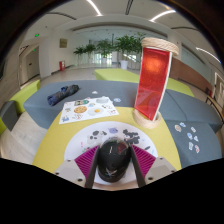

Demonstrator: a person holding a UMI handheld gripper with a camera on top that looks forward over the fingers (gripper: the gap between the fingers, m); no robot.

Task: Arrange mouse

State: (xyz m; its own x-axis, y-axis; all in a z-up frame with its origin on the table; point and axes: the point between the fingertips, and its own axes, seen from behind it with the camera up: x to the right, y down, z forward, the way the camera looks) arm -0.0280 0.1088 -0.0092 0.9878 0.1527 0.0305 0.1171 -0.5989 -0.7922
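A black computer mouse (112,158) sits between my two fingers, above a round white mat (110,143) printed with dark shapes on the yellow-green table (55,140). The magenta pads (88,160) press against both sides of the mouse. My gripper (112,166) is shut on the mouse, which fills the gap between the fingers. I cannot tell whether the mouse rests on the mat or is lifted a little.
A tall red-orange cylinder with a white top (151,80) stands beyond the fingers to the right. A white printed sheet (88,108) lies ahead to the left. A dark object (63,93) lies on a grey-blue seat. Green plants (110,48) stand far behind.
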